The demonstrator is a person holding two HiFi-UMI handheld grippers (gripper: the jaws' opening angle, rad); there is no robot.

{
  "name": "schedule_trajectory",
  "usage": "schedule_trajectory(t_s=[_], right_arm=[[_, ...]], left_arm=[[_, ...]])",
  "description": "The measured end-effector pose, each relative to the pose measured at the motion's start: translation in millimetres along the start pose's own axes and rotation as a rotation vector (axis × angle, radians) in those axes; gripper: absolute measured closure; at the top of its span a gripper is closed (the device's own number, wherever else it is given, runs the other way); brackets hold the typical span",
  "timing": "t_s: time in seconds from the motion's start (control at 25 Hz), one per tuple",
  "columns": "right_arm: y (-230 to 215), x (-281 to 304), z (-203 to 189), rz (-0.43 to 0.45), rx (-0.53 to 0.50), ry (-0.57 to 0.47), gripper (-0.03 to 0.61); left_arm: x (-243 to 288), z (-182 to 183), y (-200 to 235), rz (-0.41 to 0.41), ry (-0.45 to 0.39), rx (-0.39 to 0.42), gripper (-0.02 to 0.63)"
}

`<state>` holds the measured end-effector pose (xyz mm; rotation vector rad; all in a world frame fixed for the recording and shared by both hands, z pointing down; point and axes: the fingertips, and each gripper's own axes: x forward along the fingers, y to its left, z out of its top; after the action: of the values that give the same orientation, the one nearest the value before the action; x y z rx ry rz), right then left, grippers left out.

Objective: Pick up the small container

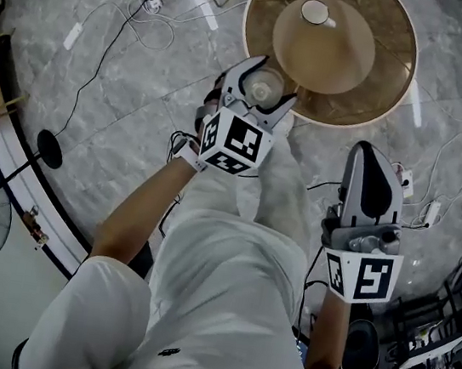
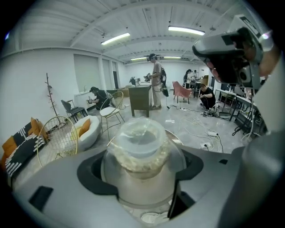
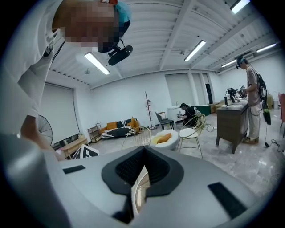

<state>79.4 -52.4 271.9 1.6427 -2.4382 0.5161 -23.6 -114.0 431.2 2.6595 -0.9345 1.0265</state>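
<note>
Container point(image 2: 140, 153): clamped in left gripper point(image 1: 272, 82), table point(image 1: 394, 40) at 1 o'clock; lift level, grip firm; right gripper point(image 1: 368, 153) closed, empty.

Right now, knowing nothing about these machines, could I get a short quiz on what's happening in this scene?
1. True or false: the right tool is holding the small container.
2. Where does the white cup stand? A: on the floor. B: atop the tan cone on the round table. C: on a chair.
3. Fill in: the right tool's jaws are ____, with nothing between them.

Key: 1. False; the left tool grips it. 2. B. 3. Together.
</note>
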Motion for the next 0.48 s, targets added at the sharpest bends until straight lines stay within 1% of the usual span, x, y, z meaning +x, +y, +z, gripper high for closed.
schedule_trajectory(t_s=[0.28, 0.48], right_arm=[[4.2, -18.4, 38.0, 0.015, -0.042, -0.06, 0.571], [-0.9, -31.9, 54.9, 0.01, -0.004, -0.088, 0.571]], left_arm=[[-45.8, 39.2, -5.2, 0.046, -0.035, -0.016, 0.261], [-71.3, 60.3, -7.4, 0.067, -0.024, -0.048, 0.261]])
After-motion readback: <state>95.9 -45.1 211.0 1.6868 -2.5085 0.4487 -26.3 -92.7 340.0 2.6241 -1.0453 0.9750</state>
